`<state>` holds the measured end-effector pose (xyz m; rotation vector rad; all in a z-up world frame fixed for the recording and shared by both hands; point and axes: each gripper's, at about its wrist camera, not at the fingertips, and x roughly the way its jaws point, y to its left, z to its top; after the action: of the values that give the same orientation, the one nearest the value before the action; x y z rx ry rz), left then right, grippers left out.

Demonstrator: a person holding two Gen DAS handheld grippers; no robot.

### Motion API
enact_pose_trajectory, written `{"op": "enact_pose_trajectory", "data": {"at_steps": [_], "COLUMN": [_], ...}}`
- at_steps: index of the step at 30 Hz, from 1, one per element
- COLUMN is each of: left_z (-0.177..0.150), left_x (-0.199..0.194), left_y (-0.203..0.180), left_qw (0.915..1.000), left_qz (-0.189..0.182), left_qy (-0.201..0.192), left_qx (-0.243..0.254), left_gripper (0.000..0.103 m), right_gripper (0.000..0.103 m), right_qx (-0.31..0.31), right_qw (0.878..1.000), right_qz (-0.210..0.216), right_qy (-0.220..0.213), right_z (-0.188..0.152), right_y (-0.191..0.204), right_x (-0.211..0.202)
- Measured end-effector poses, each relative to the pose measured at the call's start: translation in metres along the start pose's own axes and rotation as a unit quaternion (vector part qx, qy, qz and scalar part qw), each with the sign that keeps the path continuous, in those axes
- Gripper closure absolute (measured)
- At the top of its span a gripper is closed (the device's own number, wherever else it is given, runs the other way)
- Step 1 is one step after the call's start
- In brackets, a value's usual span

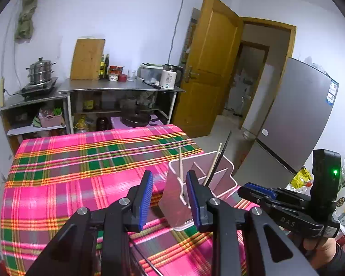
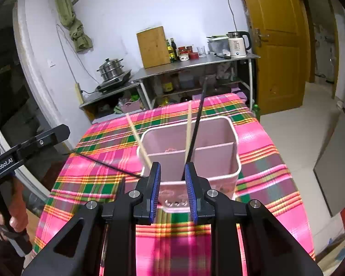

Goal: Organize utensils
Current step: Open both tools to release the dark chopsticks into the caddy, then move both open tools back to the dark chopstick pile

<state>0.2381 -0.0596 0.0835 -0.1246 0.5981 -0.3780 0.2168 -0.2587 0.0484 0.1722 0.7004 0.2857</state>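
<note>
While the pink utensil holder [image 2: 191, 147] stands on the plaid tablecloth [image 2: 264, 161], one wooden chopstick [image 2: 188, 128] and one black chopstick [image 2: 196, 124] lean inside it, and another wooden chopstick [image 2: 138, 138] leans at its left rim. The right gripper [image 2: 172, 191] sits just before the holder, jaws parted and gripping nothing. The left gripper [image 1: 170, 197] sits beside the holder, fingers [image 1: 146, 197] apart and empty.

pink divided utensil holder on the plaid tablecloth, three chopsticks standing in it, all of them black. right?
Not quite: only one is black. The pink utensil holder does stand on the plaid tablecloth with three chopsticks in it, but the right wrist view shows one black chopstick and two light wooden ones.
</note>
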Motion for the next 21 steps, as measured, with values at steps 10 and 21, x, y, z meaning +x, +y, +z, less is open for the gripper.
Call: {"op": "enact_pose_trajectory", "data": {"at_steps": [10, 21], "left_z": [-0.048, -0.114], "left_x": [-0.024, -0.039], "left_y": [0.013, 0.034], "left_qw": [0.9996, 0.9980], "left_qz": [0.016, 0.046], "left_qy": [0.021, 0.043], "left_qx": [-0.003, 0.001], "left_gripper": [0.058, 0.058], "right_gripper": [0.080, 0.080], "right_qx": [-0.027, -0.033], "right_qw": [0.999, 0.999], "right_qz": [0.017, 0.029], "right_qy": [0.004, 0.015], "right_z": [-0.035, -0.067], "right_y": [0.023, 0.037], "right_x": [-0.015, -0.020]}}
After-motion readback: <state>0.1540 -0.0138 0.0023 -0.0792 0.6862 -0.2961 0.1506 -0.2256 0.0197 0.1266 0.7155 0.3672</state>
